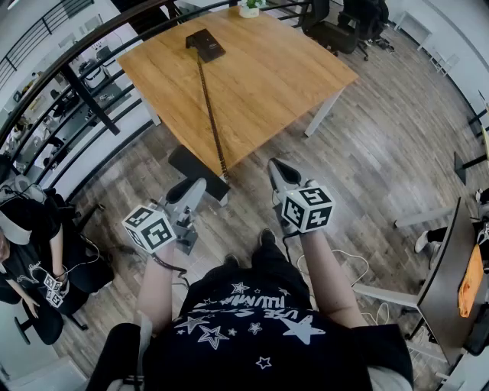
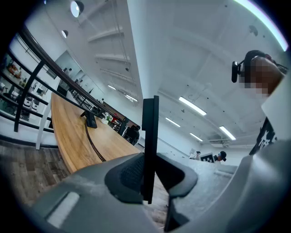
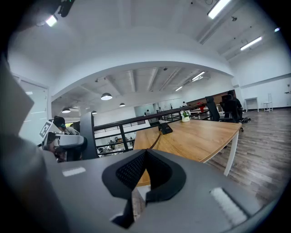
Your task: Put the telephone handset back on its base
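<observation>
Nearest lay the person's dark star-printed shirt [image 1: 252, 328], with both claws held out just beyond it over the wood-plank floor [image 1: 367, 153]. Of these, the left claw [image 1: 195, 187] was clamped on the telephone handset [image 1: 195, 162], a flat black slab gripped across its thin faces and seen edge-on between the pads. The right claw [image 1: 279, 172] had its jaws together with nothing in them. The handset therefore hung in the air off the near edge of the bench [image 1: 267, 84], well apart from its base [image 1: 205, 44], which sat near the bench's far left corner. A coiled cord [image 1: 212, 114] ran almost straight between the two across the wooden top.

It looked like light, rigid plastic with smooth faces, so it would probably slip in the pads if twisted. The stretched cord would likely tug it springily toward the base. A hold near mid-length seemed best, leaving both ends free to seat in the cradle.

The bench top between the near edge and the base was bare apart from the cord, giving an open path. A dark railing [image 1: 76, 69] ran close along the bench's left side, and a seated person [image 1: 30, 237] was at the left. A small potted plant [image 1: 249, 9] stood beyond the base. On the right the floor lay open.
</observation>
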A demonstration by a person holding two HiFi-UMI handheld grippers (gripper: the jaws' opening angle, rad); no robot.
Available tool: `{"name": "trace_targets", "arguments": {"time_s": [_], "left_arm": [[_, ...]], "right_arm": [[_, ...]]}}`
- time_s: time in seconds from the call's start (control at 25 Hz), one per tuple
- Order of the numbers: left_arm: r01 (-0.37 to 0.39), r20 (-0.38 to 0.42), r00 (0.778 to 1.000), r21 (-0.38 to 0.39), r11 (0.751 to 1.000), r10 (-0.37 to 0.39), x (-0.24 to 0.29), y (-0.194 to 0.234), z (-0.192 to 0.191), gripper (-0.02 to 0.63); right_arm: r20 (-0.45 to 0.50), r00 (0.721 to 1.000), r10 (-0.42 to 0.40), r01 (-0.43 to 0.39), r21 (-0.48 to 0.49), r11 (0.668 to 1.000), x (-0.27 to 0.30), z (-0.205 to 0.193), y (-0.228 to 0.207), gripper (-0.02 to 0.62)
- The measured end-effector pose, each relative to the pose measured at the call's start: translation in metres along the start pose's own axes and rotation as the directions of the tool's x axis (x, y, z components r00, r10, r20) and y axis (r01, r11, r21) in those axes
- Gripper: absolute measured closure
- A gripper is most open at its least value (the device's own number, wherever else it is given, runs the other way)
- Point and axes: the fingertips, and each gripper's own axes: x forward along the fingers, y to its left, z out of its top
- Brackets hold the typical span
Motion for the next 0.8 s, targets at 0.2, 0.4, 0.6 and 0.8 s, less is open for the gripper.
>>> {"name": "trace_targets", "arguments": {"time_s": [0.2, 0.4, 0.6, 0.8], "left_arm": [[0.011, -0.013, 1.000, 0.023, 1.000, -0.011, -0.005, 0.003, -0.005, 0.525], [0.011, -0.020, 1.000, 0.021, 1.000, -0.010, -0.008, 0.006, -0.007, 0.525], [0.011, -0.013, 1.000, 0.008, 1.000, -0.011, -0.009, 0.013, -0.008, 0.525], [0.006, -0.011, 1.000, -0.008, 1.000, -0.006, -0.001, 0.019, -0.010, 0.525]], "right_arm": [[-0.018, 1.000, -0.002, 0.002, -0.002, 1.000, -0.001, -0.009, 0.005, 0.597], [-0.033, 0.999, -0.002, 0.002, -0.002, 1.000, 0.000, -0.016, 0.009, 0.597], [-0.040, 0.999, -0.022, 0.022, -0.010, 1.000, 0.003, -0.017, 0.010, 0.597], [-0.043, 0.997, -0.072, 0.071, -0.025, 0.997, 0.005, -0.018, -0.009, 0.597]]}}
